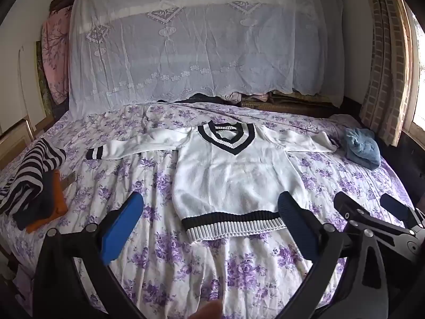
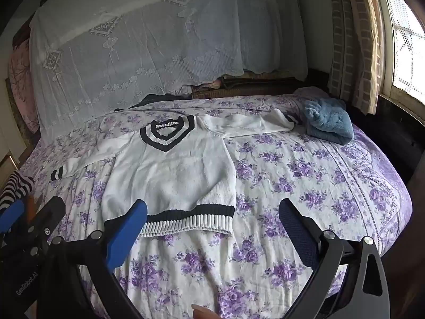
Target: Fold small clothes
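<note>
Both tongs, the left gripper (image 1: 209,222) and the right gripper (image 2: 212,226), hover wide open and empty above the flowered bedspread (image 1: 164,260), where the white sweater (image 1: 233,175) lies spread flat, sleeves out, its striped hem nearest them.

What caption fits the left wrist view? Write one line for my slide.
Open left gripper hovers over a white sweater spread flat on the floral bedsheet, the right gripper alongside.

Before me a bed (image 1: 186,265) in a purple-flowered sheet fills the room. A white lace cloth (image 1: 202,53) hangs behind it; daylight enters a curtained window (image 2: 406,53) on my right.
</note>
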